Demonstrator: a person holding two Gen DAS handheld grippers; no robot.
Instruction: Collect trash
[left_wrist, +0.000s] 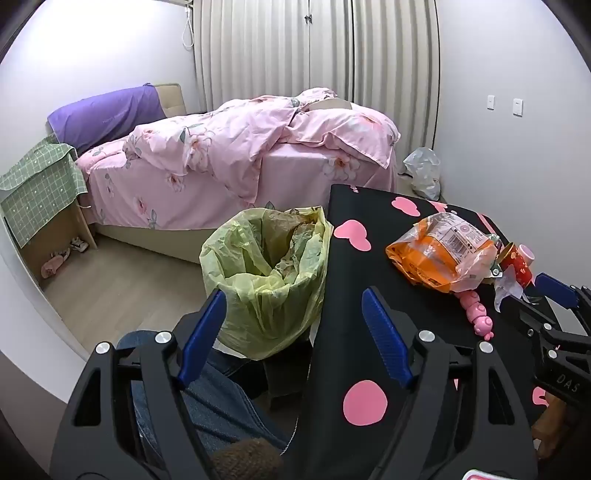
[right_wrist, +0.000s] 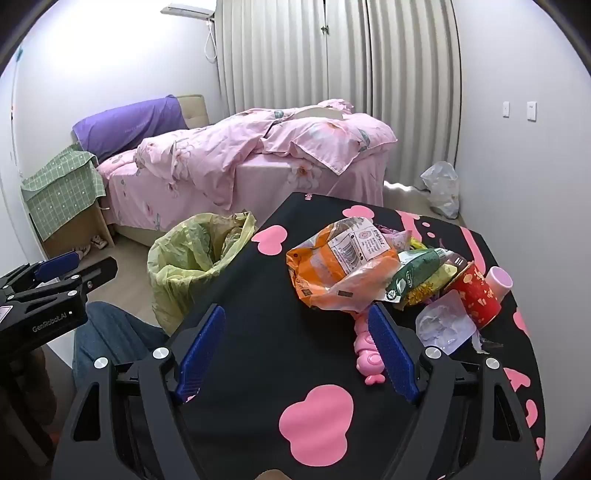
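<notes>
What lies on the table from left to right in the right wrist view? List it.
Orange bag → green packet → red cup → pink cup. The pink toy and clear tray sit nearer, overlapping that order.

You get bright, even, cool indoor light in both wrist views, with only soft shadows under the bed (left_wrist: 236, 173) and beside the lined bin (right_wrist: 192, 262). Your fisheye lenses bow the curtains (right_wrist: 340, 74) and walls, and black vignettes fill the corners. Focus is sharp mid-frame, softening slightly toward the rims.
</notes>
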